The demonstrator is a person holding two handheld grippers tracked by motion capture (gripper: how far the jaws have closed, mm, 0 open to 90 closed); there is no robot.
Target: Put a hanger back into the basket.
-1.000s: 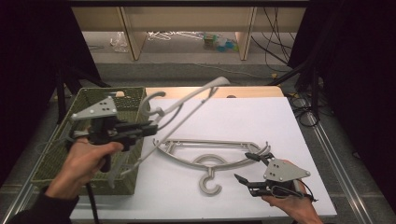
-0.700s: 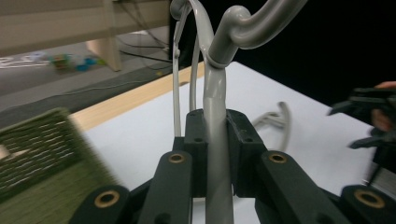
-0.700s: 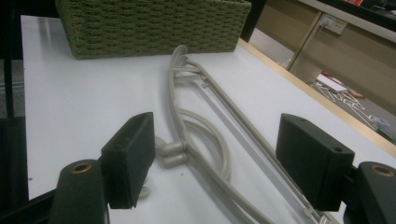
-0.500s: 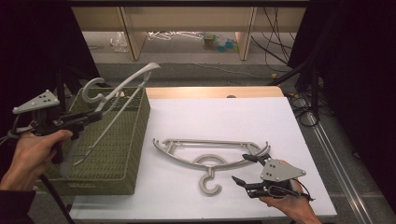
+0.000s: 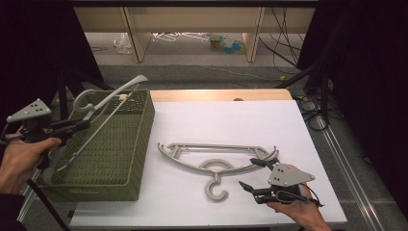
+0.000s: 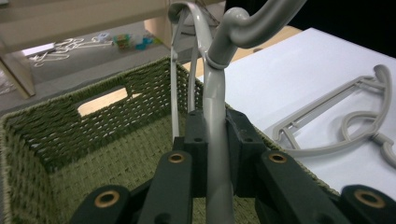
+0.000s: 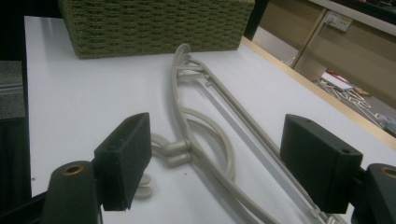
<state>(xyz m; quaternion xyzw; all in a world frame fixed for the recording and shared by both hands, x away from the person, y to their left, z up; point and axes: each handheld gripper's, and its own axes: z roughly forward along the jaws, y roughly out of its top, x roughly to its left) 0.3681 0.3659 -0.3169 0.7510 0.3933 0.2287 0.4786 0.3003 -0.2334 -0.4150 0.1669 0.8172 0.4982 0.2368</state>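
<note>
White table top [image 5: 231,125], bench-style, floor clutter beyond the far edge.

Green woven basket [image 5: 110,149] stands on the table's left part; the interior seen in the left gripper view [image 6: 70,135] holds nothing resting on its floor that I can make out.

Grey hanger A [image 5: 103,103] is in the air over the basket, tilted, hook end up at the far-left rim, lower end dipping inside the basket walls. Not yet released.

Grey hanger B [image 5: 216,156] lies flat on the table, right of the basket and apart from it, hook pointing toward the near edge. Right gripper view shows it [image 7: 201,135] running between and ahead of the jaws, untouched.

Left gripper [image 5: 79,126]: jaws clamped on the shoulder bar of hanger A [image 6: 217,140].

Right gripper [image 5: 255,175]: jaws spread wide, empty, hovering just beside hanger B's near right arm.

Progress, as judged: first hanger is mid-deposit, roughly half of the job. Left to do: drop A into the basket, then close on B, lift it, carry it over.
</note>
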